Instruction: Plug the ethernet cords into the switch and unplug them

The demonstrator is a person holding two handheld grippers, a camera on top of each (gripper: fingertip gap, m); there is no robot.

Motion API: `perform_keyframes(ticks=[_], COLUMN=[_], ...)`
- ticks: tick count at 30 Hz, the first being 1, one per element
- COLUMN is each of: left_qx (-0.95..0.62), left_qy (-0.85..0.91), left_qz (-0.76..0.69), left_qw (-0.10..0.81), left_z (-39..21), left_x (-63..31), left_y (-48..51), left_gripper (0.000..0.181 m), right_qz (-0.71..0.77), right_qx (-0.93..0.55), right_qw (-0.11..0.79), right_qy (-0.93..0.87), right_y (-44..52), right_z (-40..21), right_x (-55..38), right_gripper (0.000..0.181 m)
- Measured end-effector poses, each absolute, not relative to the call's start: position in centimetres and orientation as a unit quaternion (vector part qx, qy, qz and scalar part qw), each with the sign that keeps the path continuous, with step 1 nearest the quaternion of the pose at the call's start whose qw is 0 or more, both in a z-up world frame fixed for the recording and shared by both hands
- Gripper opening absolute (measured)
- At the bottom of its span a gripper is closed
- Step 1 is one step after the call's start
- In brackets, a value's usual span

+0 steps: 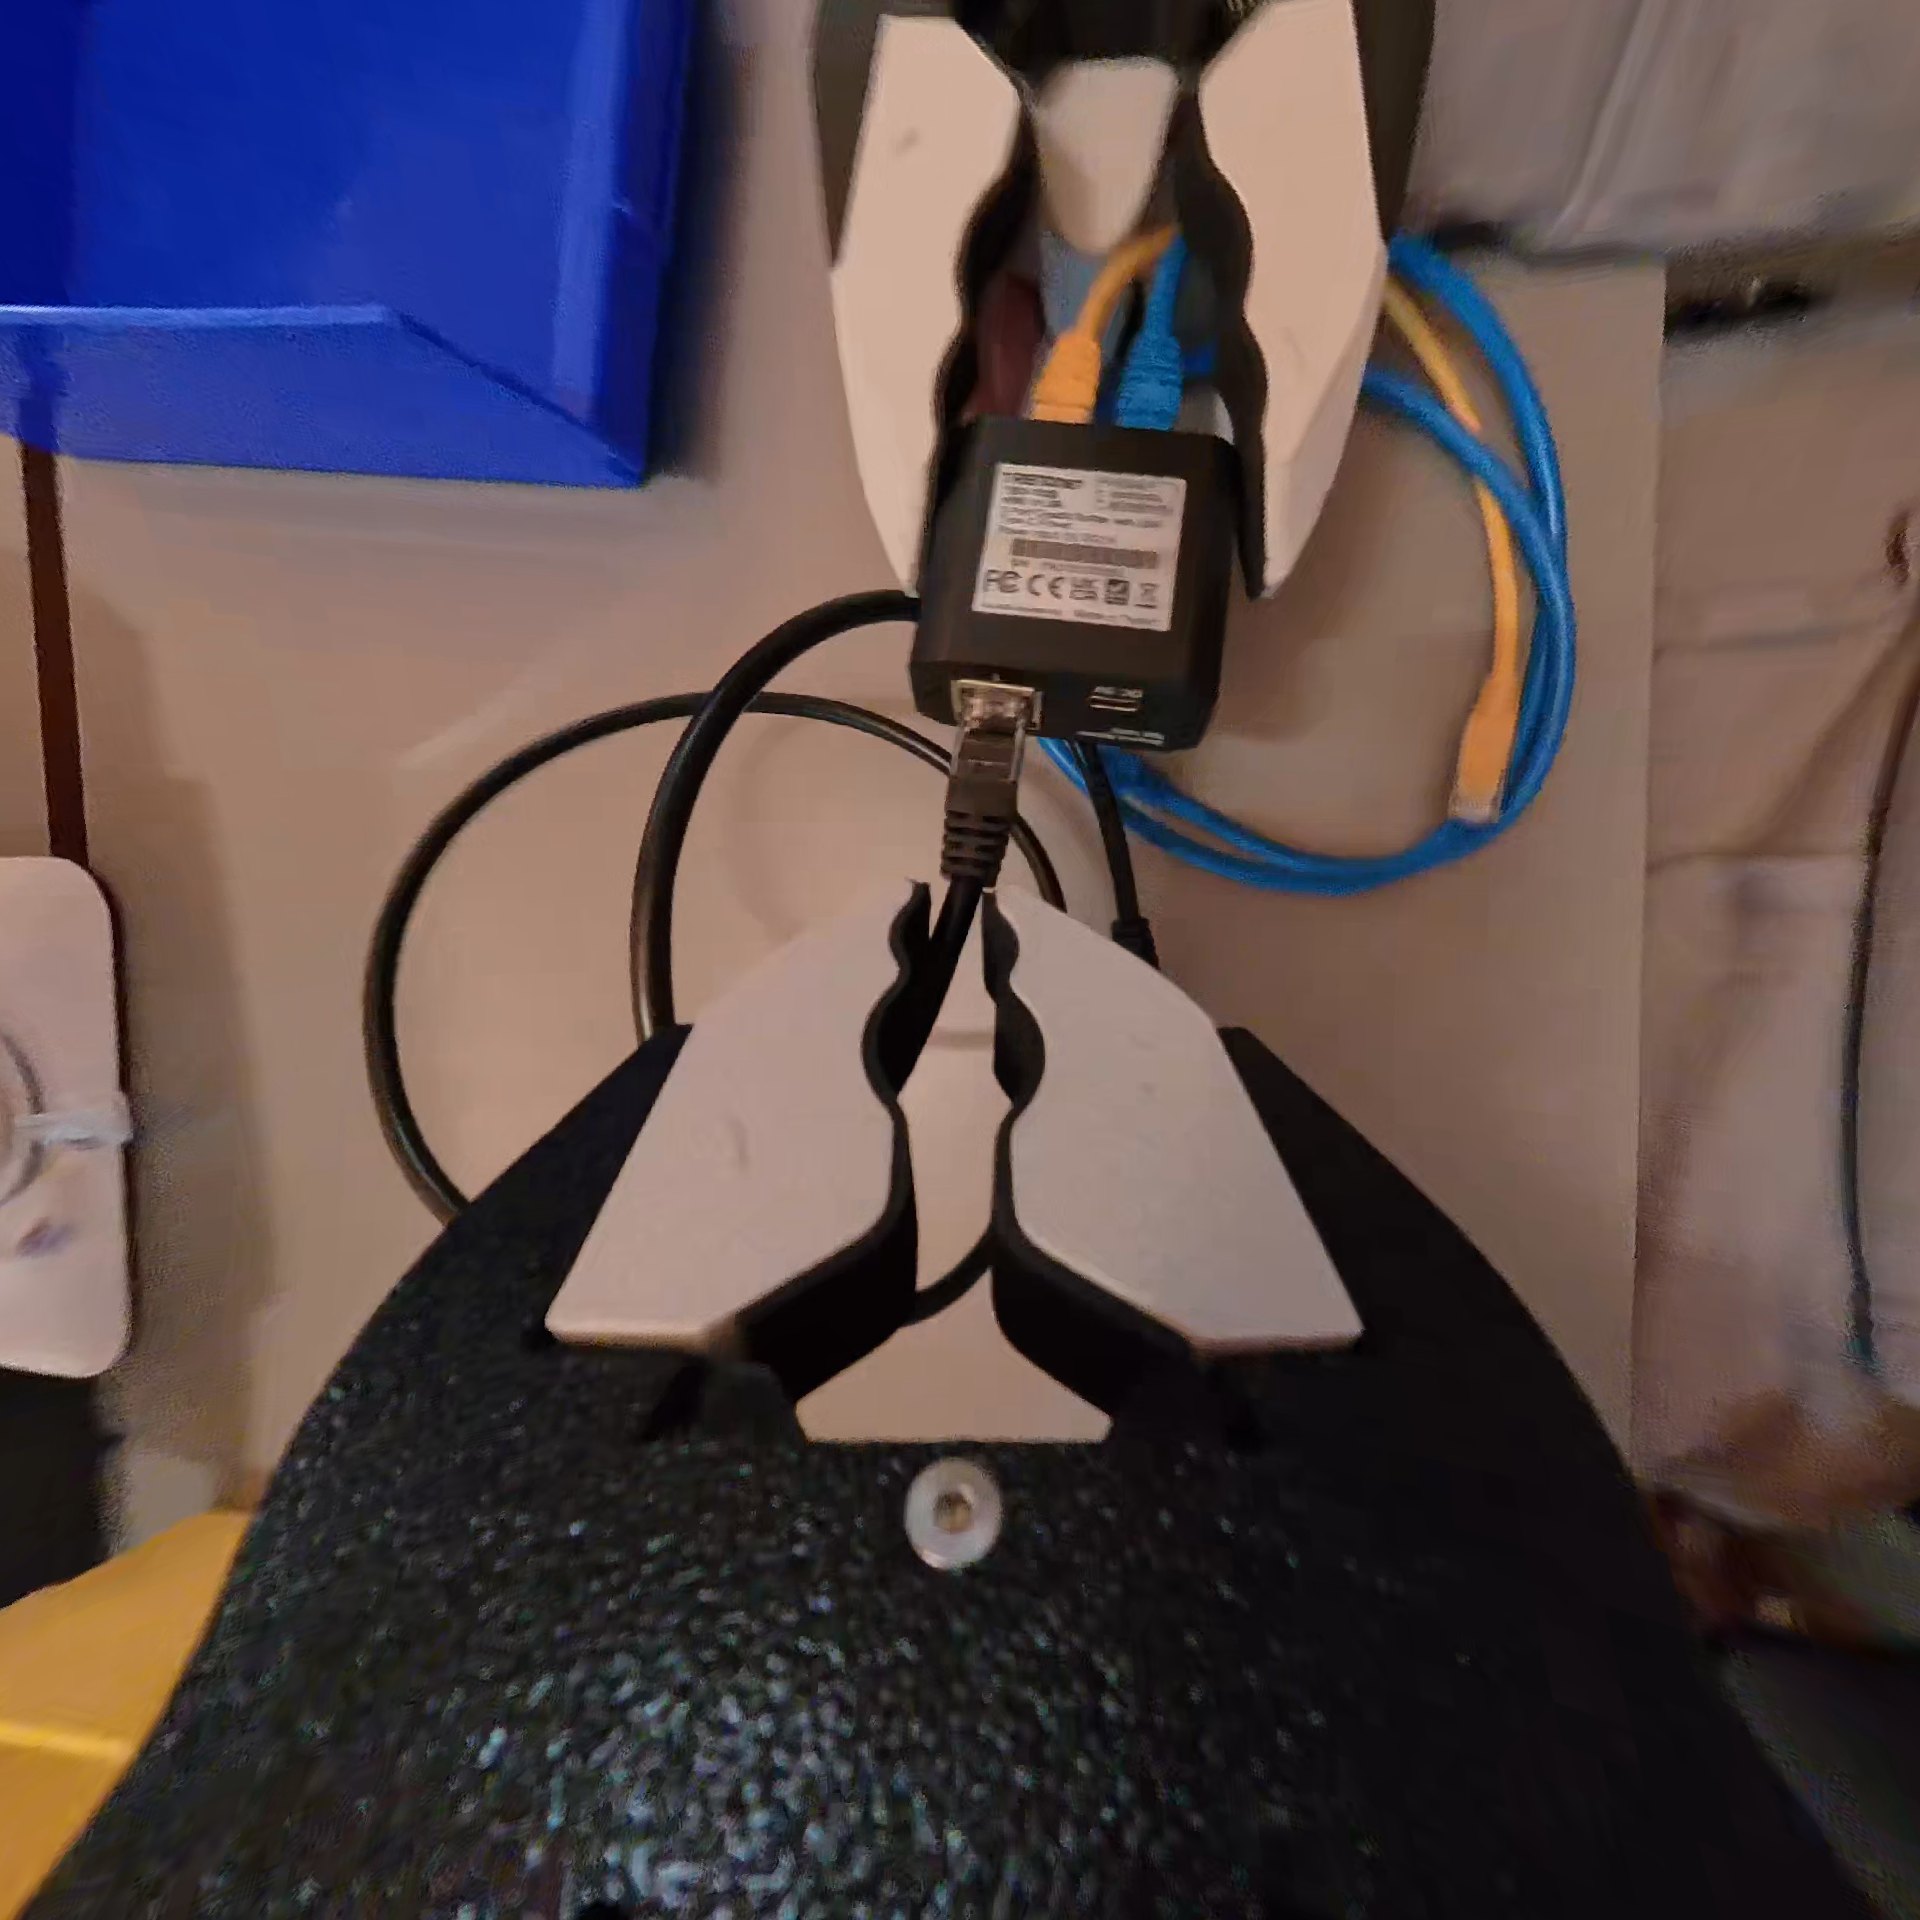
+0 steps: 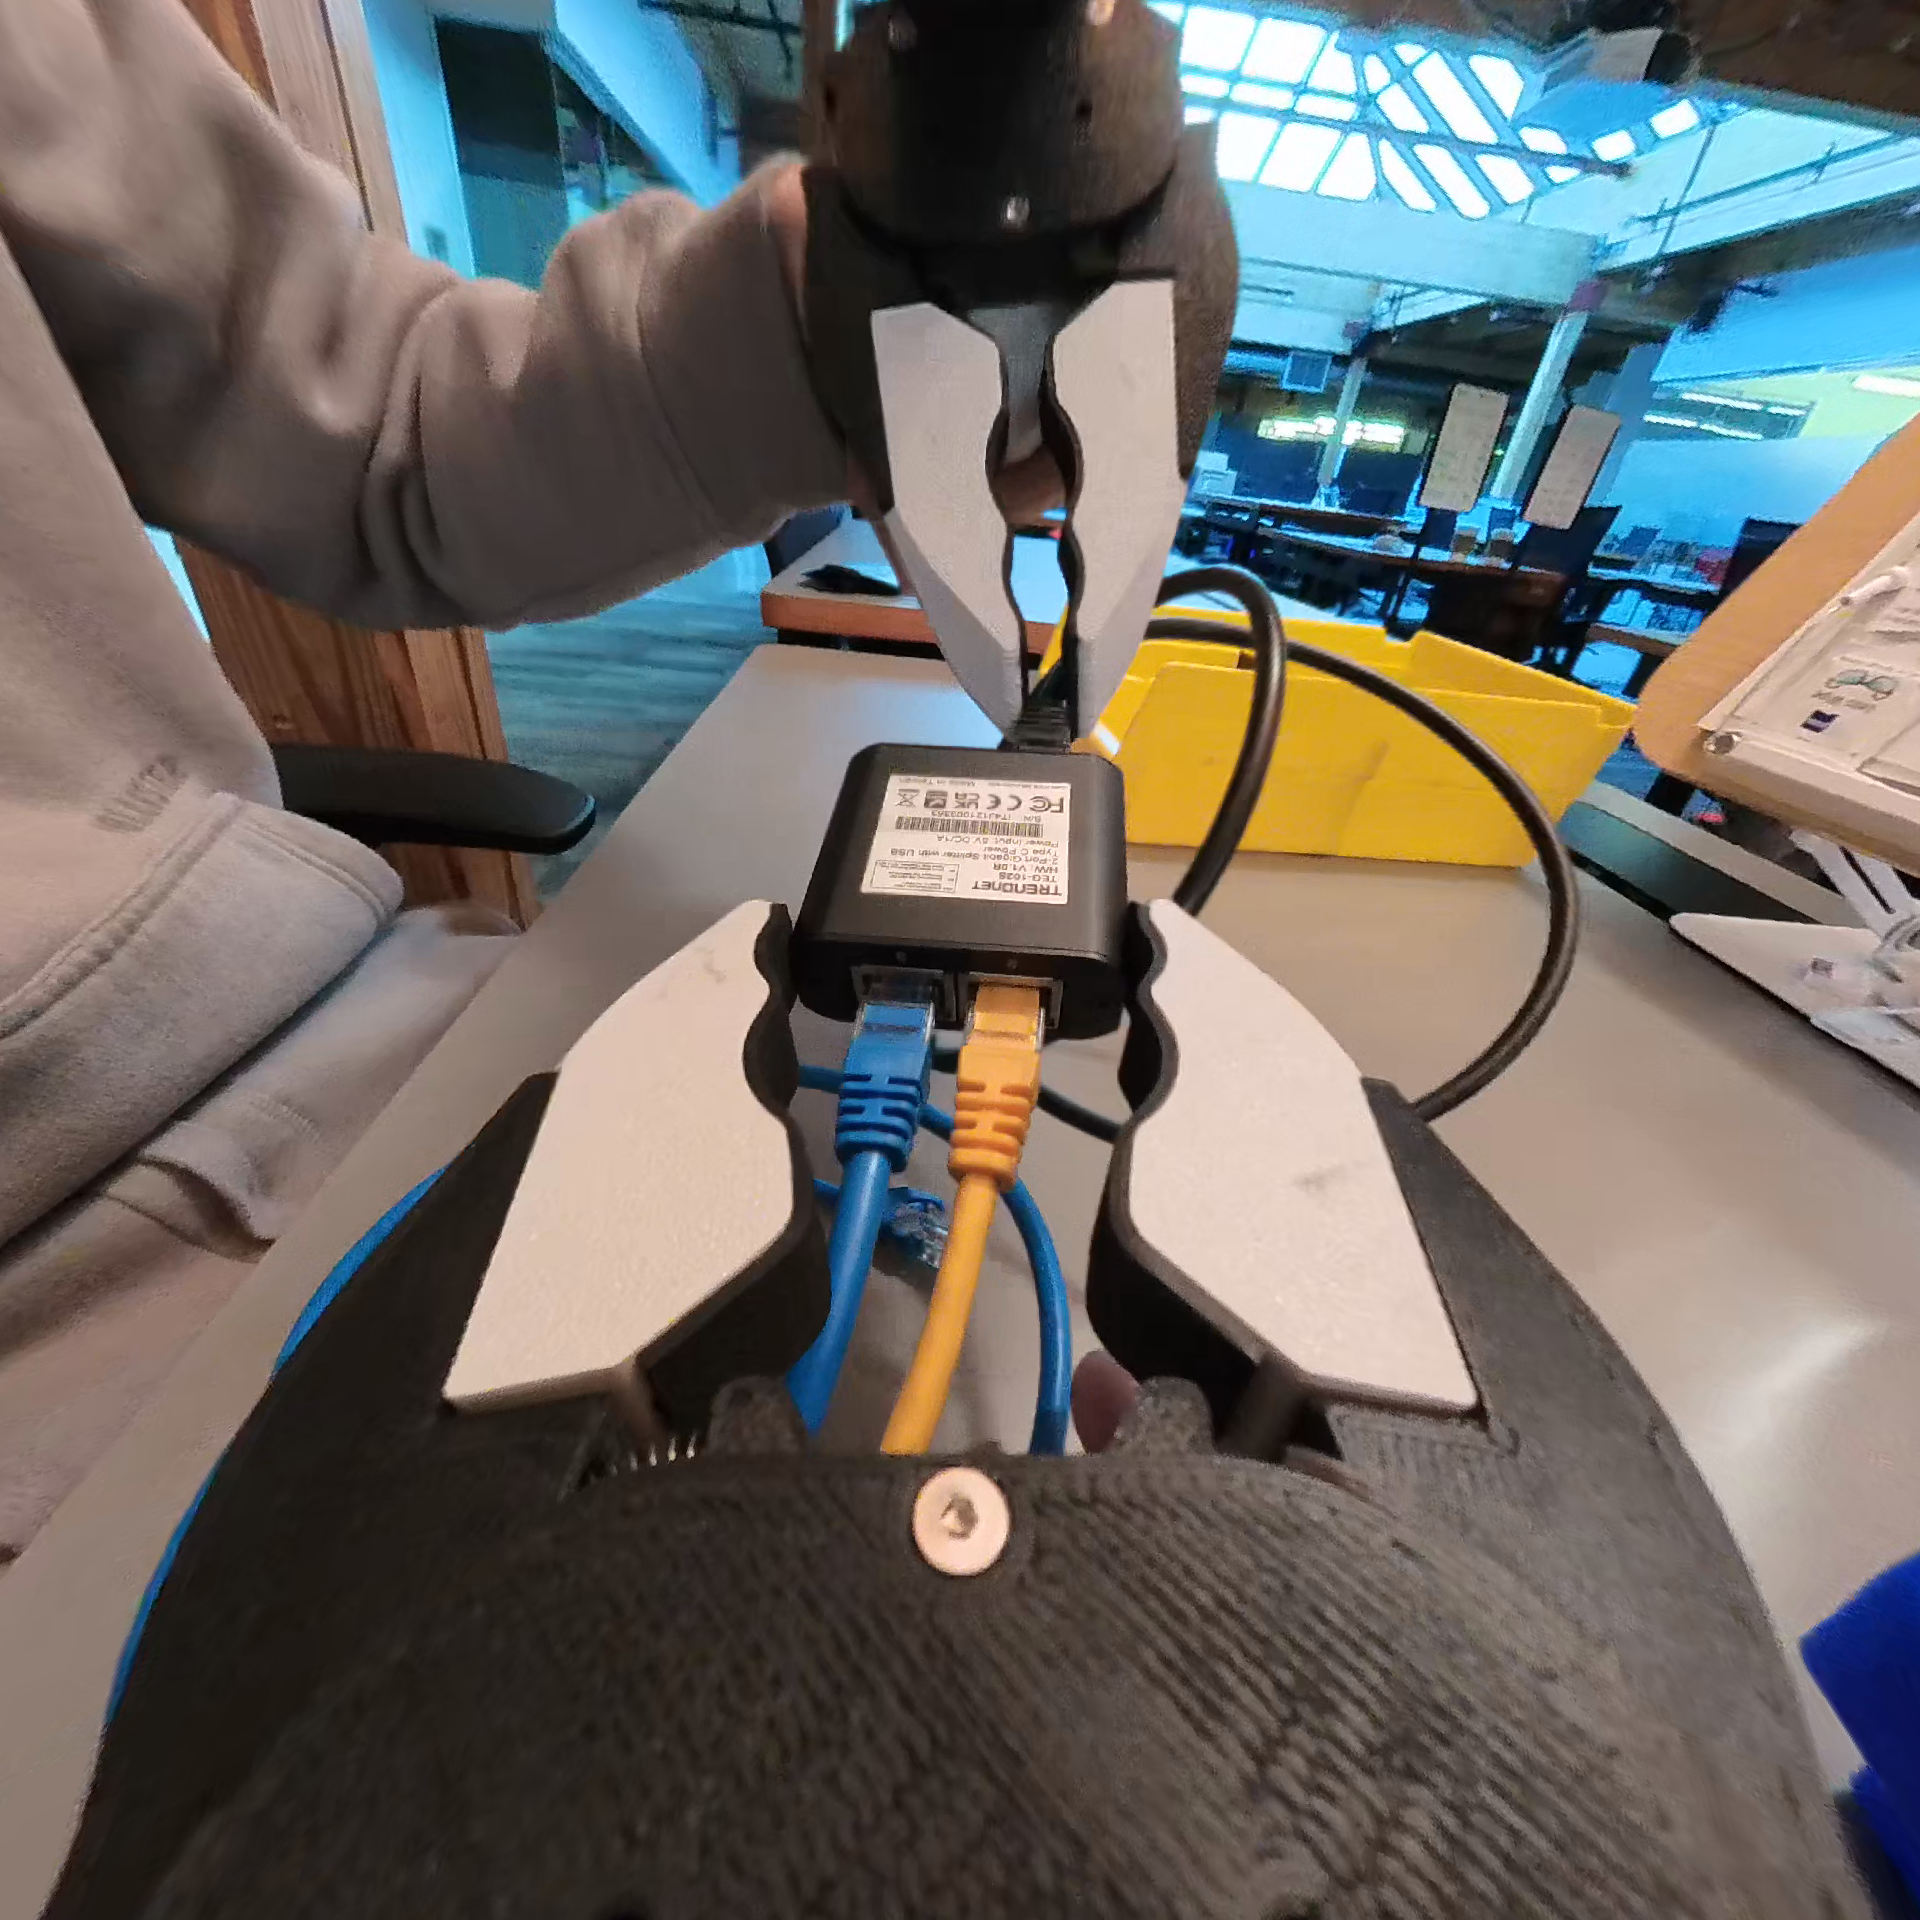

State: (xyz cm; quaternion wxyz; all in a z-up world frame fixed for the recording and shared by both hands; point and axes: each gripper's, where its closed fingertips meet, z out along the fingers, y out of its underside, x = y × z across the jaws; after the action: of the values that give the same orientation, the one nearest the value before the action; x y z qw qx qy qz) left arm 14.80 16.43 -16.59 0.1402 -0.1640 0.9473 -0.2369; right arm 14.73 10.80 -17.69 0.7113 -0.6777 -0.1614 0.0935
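Observation:
A small black switch (image 1: 1070,644) with a white label is held above the grey table (image 2: 1558,1247). My right gripper (image 2: 961,935) is shut on the switch (image 2: 961,831), one finger on each side; it also shows in the left wrist view (image 1: 1089,577). A blue plug (image 2: 883,1049) and an orange plug (image 2: 997,1049) sit in the two ports facing the right gripper. My left gripper (image 1: 961,899) is shut on the black cable just behind its black plug (image 1: 977,800), whose tip is in the port on the opposite side. The left gripper also shows in the right wrist view (image 2: 1047,722).
The black cable loops (image 1: 499,935) over the table. Blue cable coils (image 1: 1507,623) and a loose orange plug end (image 1: 1481,769) lie beside the switch. A blue bin (image 1: 312,260), a yellow bin (image 2: 1351,748), a paper stand (image 2: 1818,675) and a person's grey sleeve (image 2: 416,416) are close. Across from one pair of fingers to the other is roughly 7 cm.

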Motion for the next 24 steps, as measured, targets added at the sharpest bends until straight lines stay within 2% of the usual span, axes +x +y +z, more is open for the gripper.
perform_keyframes(ticks=[3,6,12,14,21,24], left_qx=[-0.18,-0.187,-0.194,-0.178,-0.176,-0.163], left_qy=[0.925,0.909,0.896,0.909,0.913,0.915], left_qz=[-0.302,-0.335,-0.37,-0.35,-0.348,-0.343], left_qw=[0.143,0.161,0.148,0.142,0.119,0.138], left_z=[-16.7,-17.0,-17.7,-18.3,-18.5,-18.1], left_x=[14.6,14.7,14.8,14.6,14.5,14.6], left_y=[16.8,17.0,16.3,16.1,16.0,15.7], left_gripper=[0.022,0.024,0.022,0.012,0.011,0.01], right_qz=[0.097,0.099,0.093,0.09,0.092,0.093], right_qx=[-0.673,-0.679,-0.692,-0.698,-0.696,-0.691], right_qw=[0.716,0.709,0.695,0.688,0.689,0.695], right_qy=[-0.16,-0.163,-0.172,-0.175,-0.179,-0.174], right_y=[10.7,10.9,11.2,11.4,11.3,11.2], right_z=[-17.5,-17.7,-18.2,-18.5,-18.4,-18.2], right_x=[14.8,14.7,14.4,14.2,14.2,14.3], right_gripper=[0.061,0.061,0.061,0.061,0.061,0.061])
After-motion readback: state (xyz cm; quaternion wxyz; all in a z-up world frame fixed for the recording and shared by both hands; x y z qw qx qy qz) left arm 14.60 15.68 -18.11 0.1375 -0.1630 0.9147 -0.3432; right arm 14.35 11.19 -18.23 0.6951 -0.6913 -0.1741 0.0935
